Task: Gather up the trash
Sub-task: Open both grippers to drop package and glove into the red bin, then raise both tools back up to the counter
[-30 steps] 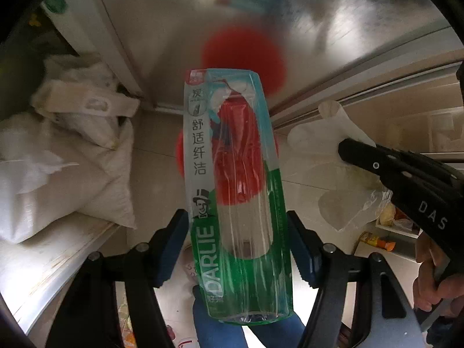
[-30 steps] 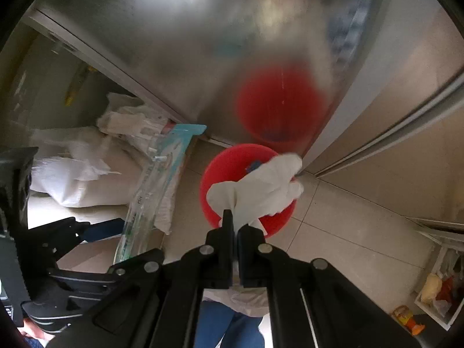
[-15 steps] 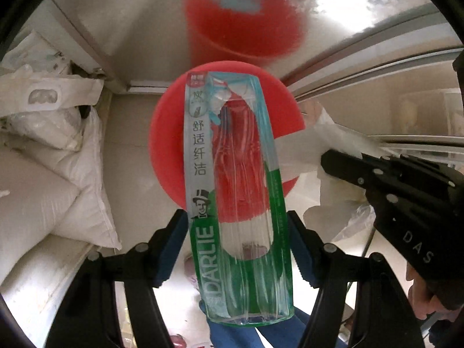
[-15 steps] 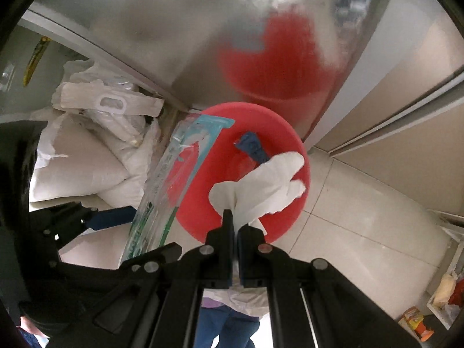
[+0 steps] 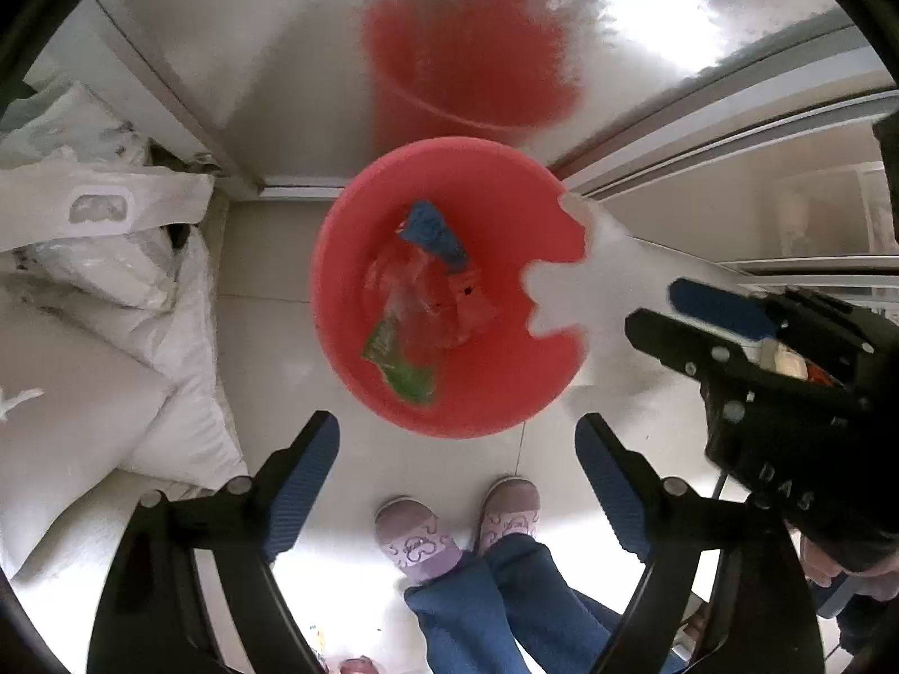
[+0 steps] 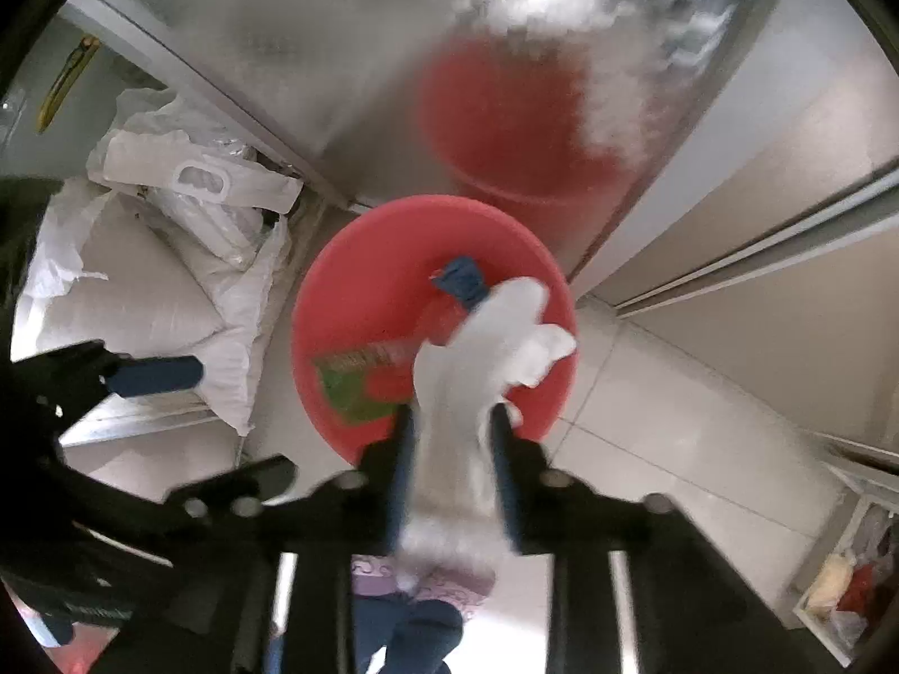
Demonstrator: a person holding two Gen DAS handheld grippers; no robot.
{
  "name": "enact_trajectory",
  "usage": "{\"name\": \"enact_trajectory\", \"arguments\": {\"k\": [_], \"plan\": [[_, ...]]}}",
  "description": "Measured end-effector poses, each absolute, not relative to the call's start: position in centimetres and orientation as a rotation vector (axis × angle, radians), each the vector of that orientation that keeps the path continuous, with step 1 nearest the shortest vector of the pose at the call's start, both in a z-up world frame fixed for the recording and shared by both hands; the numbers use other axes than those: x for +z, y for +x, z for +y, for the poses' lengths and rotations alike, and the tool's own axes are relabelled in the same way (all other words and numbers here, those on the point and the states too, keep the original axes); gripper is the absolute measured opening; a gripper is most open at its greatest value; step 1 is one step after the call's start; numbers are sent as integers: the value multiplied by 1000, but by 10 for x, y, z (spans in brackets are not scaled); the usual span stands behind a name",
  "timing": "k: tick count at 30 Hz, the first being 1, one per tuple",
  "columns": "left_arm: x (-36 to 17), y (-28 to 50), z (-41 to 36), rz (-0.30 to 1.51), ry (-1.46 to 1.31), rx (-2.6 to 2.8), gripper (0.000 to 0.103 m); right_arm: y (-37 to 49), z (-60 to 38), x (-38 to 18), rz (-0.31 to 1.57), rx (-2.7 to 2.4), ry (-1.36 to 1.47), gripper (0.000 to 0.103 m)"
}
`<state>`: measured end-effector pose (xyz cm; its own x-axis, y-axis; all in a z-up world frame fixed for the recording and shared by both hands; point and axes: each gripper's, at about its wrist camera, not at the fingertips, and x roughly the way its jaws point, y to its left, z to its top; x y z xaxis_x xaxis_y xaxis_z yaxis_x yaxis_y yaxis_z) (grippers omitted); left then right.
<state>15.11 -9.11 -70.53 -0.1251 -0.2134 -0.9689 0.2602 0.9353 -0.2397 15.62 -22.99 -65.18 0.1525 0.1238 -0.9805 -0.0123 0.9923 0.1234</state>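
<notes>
Leftmost, a heap of white woven sacks lay against the wall, well clear of the work. Beside them the left gripper hung above the floor with its blue-padded jaws spread wide and nothing between them, poised over the near rim of the round red plastic bucket, which stood on the pale tiled floor against a frosted metal door. Inside the bucket lay the clear plastic toothbrush package with a green end and a scrap of blue wrapper, so that piece of trash was already collected. Further right, the right gripper held the thin white disposable glove out over the bucket's right rim, probably so that it would fall inside when released. Its jaws stood somewhat apart around the glove, and motion blur hid whether they gripped it or had let go. My judgement: the glove was the step in hand, and being light, it might drift past the rim.
</notes>
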Motion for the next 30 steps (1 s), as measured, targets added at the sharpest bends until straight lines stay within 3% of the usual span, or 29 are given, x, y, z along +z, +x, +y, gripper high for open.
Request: {"name": "enact_trajectory", "arguments": {"k": [1,7,14,16,21,25,30], "plan": [[-698,149,-90,1638,39,-403,85,153,-231,-648,1407,89,85,45],[-631,136,-87,1577,48,-405,86,129,-240,-594,1355,85,106,60],[-518,114,-79,1480,37,-366,86,97,-241,-490,1263,75,82,77],[-484,107,-76,1444,38,-352,91,88,-240,-454,1232,79,52,83],[-384,88,-65,1343,-10,-319,103,66,-232,-360,1140,81,14,89],[-317,79,-55,1259,-43,-304,103,48,-230,-288,1049,73,-22,95],[-234,65,-47,1136,-4,-275,103,33,-220,-214,968,89,-48,95]]}}
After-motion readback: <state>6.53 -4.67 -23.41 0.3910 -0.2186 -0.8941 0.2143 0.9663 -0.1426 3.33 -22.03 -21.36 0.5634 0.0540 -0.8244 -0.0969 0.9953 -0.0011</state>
